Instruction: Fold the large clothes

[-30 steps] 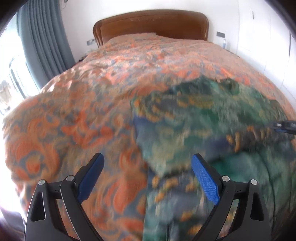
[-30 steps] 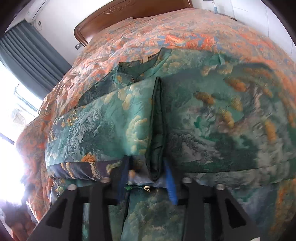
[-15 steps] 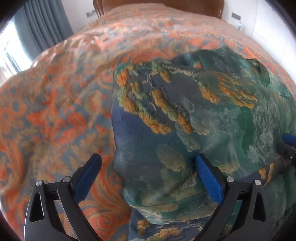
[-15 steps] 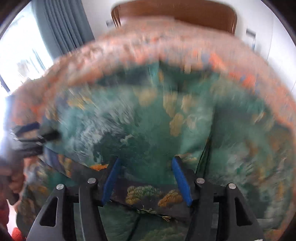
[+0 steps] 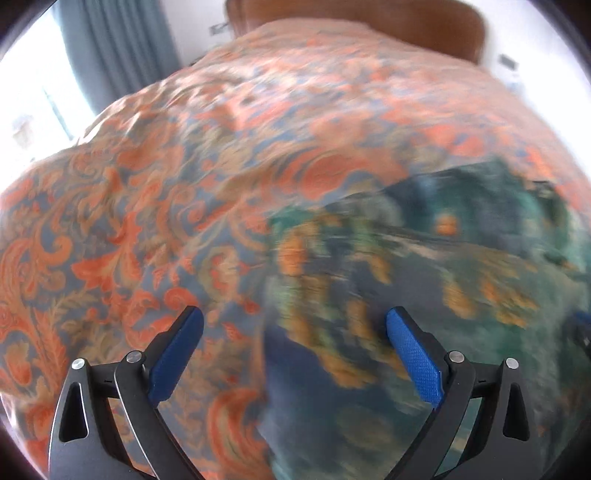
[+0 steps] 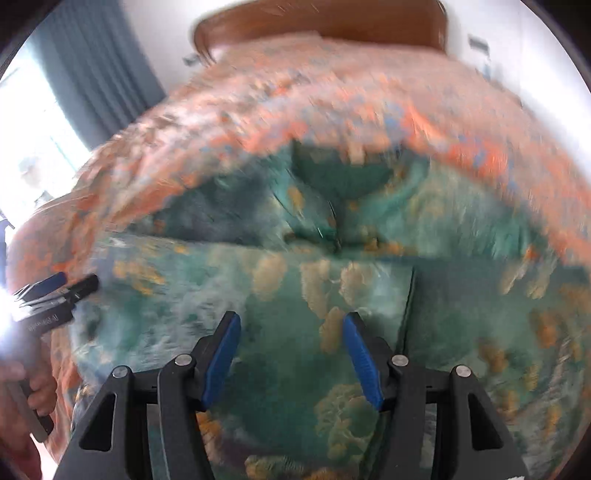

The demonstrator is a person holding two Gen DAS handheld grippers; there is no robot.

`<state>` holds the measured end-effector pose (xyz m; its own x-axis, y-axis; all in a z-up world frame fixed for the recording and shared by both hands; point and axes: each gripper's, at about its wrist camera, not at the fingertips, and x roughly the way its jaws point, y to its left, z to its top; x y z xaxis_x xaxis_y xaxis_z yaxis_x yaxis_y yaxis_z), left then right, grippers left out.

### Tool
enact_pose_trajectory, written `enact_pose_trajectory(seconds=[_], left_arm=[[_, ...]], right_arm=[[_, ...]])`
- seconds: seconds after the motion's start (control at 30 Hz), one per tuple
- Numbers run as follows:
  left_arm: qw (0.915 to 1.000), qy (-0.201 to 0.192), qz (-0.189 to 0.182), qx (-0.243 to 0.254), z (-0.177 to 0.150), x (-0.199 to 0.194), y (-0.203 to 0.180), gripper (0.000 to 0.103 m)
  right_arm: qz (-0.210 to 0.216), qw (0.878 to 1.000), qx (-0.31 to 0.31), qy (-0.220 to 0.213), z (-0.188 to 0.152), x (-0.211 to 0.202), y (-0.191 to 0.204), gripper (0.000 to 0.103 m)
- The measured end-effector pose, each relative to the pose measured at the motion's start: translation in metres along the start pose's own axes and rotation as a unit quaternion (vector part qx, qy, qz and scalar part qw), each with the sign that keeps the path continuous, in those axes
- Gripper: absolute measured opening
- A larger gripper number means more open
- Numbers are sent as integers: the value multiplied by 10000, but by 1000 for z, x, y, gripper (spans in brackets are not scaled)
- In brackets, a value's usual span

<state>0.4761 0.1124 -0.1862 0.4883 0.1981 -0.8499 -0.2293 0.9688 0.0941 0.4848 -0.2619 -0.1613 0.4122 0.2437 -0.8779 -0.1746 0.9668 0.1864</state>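
Behind, grey curtains [image 5: 122, 55] and a wooden headboard [image 5: 369, 22]; below, an orange floral bedspread [image 5: 129, 221]. Left gripper [image 5: 295, 350] spread wide, holding nothing, straddling the green garment [image 6: 295, 314] edge. Right gripper [image 6: 291, 350] released above the folded panel (blurred). Risk, probably: loose layers sliding apart, slippery-looking cloth dragged by a passing finger.

Bedroom setting — wooden headboard [image 6: 321, 22] against a white wall [image 6: 166, 33]; grey-blue curtains [image 6: 92, 74] beside a bright window [image 6: 33, 140]; orange-patterned bedspread [image 5: 147, 206].
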Motion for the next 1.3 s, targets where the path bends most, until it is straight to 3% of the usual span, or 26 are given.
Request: enact_pose_trajectory(seconds=[0.1, 0.23, 0.43, 0.5, 0.6, 0.67, 0.73, 0.83, 0.93, 1.13, 1.3], left_arm=[[9997, 234, 35, 28, -2, 16, 1, 101], [9996, 76, 82, 245, -7, 4, -2, 99], [9968, -355, -457, 558, -42, -50, 9, 100], [9956, -214, -540, 734, -59, -47, 5, 101], [9949, -48, -512, 869, -72, -36, -3, 100], [9950, -142, -672, 726, -75, -49, 0, 100], [9931, -322, -895, 681, -78, -70, 5, 100], [9870, -841, -990, 942, -91, -108, 7, 101], [9810, -1076, -1099, 1182, -108, -131, 5, 101], [9723, -1178, -1440, 1414, -142, -162, -3, 101], [9694, -1162, -1620, 1431, -170, -181, -6, 101]], right_arm=[[-28, 9998, 207, -7, -7, 18, -6, 60], [-211, 9997, 74, -65, -9, 18, 2, 60], [-43, 9977, -404, -544, -33, -45, 17, 60], [-9, 9956, -643, -680, -50, -64, 23, 61], [-118, 9959, -782, -437, -68, -54, 26, 65], [-244, 9968, -744, -173, -76, -35, 24, 65], [-298, 9971, -643, -273, -81, -36, 24, 65], [-108, 9962, -518, -694, -86, -73, 29, 65], [-29, 9909, -651, -1180, -99, -117, 37, 66], [-278, 9799, -901, -1756, -141, -183, 39, 74], [-590, 9789, -817, -1775, -180, -204, 21, 75]])
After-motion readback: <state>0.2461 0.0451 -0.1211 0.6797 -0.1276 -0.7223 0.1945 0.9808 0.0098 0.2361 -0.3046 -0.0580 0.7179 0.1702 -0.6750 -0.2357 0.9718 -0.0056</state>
